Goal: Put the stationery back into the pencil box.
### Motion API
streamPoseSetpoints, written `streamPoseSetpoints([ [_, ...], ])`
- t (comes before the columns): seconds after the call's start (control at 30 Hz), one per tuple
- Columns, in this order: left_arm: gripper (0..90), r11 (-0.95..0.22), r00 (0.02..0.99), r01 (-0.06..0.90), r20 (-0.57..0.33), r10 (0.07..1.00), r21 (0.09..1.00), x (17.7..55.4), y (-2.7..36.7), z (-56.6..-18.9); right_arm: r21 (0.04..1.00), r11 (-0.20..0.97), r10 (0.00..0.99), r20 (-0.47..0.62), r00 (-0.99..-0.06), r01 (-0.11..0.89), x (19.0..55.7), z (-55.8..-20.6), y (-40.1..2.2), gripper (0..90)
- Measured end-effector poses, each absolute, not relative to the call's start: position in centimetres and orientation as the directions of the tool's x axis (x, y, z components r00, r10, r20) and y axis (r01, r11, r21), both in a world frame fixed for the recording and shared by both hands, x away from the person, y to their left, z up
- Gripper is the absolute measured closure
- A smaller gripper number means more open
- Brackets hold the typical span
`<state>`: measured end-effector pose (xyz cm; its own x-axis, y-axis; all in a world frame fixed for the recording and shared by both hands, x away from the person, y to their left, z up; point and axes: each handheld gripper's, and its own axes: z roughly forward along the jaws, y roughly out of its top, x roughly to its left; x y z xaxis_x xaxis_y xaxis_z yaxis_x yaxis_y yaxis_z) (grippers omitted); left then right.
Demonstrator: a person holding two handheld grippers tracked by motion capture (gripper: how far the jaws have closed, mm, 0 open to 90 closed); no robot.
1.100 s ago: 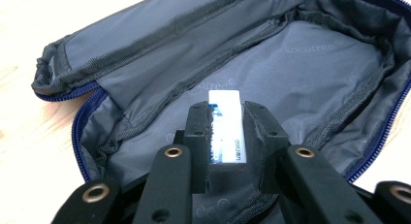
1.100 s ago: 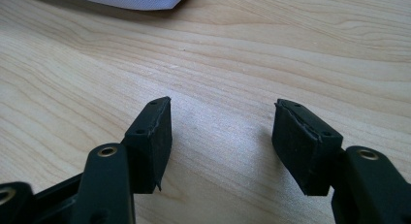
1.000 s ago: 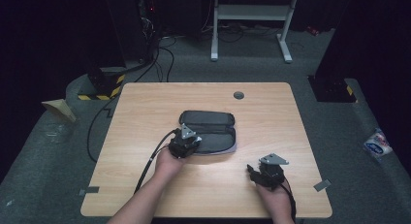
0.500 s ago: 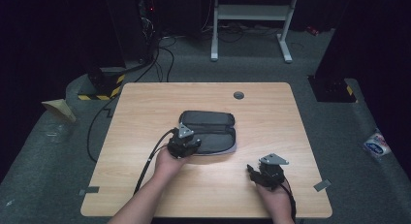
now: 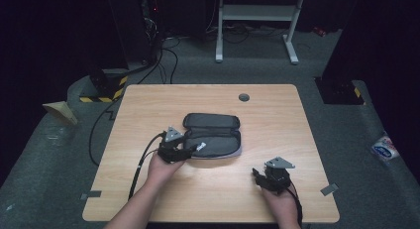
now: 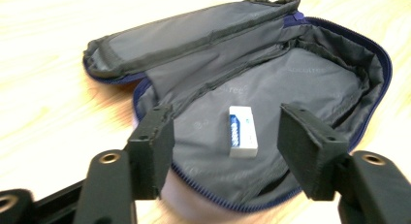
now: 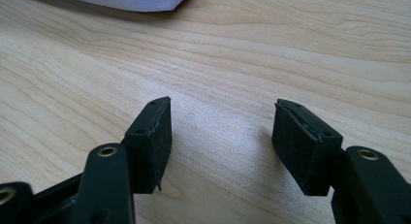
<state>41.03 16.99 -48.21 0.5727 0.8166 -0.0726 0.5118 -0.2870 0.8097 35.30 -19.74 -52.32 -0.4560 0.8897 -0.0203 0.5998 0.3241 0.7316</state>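
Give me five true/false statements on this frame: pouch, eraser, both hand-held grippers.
1. The pouch lies unzipped and open on the table. True.
2. A white eraser lies on the pouch's lining. True.
3. The left hand-held gripper is clamped on the eraser. False: its jaws stand apart on either side of the eraser, not touching it.
4. The right hand-held gripper holds the pouch's zipper. False: it is open over bare wood, apart from the pouch.
5. In the high view the pouch sits in the middle of the table, the left hand-held gripper at its near left corner. True.
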Motion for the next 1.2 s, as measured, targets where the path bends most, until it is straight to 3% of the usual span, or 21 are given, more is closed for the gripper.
streamPoseSetpoints([
  [0.1, 28.4, -0.296, 0.581, 0.526, -0.083, 0.810, 0.797, 40.7, 17.8, -48.1, 0.731, 0.320, 0.892, -0.018, -0.453, 0.602, 35.3, -52.3, -19.7, 39.5],
  [0.17, 15.5, -0.302, 0.566, 0.542, -0.075, 0.821, 0.784, 40.4, 18.4, -48.0, 0.731, 0.319, 0.892, -0.016, -0.451, 0.604, 35.3, -52.3, -19.7, 39.5],
  [0.4, 0.0, -0.288, 0.529, 0.556, -0.065, 0.846, 0.779, 39.5, 21.1, -48.0, 0.731, 0.319, 0.892, -0.016, -0.452, 0.603, 35.3, -52.3, -19.7, 39.5],
  [0.6, 0.0, -0.274, 0.498, 0.573, -0.063, 0.865, 0.773, 38.4, 24.2, -48.8, 0.731, 0.319, 0.892, -0.016, -0.451, 0.604, 35.3, -52.3, -19.7, 39.4],
  [0.83, 0.1, -0.306, 0.431, 0.632, 0.004, 0.902, 0.712, 37.3, 28.3, -51.3, 0.731, 0.318, 0.892, -0.016, -0.451, 0.604, 35.2, -52.3, -19.7, 39.4],
  [1.2, 0.7, -0.272, 0.403, 0.652, -0.020, 0.915, 0.708, 34.1, 33.0, -53.0, 0.731, 0.317, 0.894, -0.017, -0.448, 0.604, 35.2, -52.3, -19.7, 39.3],
])
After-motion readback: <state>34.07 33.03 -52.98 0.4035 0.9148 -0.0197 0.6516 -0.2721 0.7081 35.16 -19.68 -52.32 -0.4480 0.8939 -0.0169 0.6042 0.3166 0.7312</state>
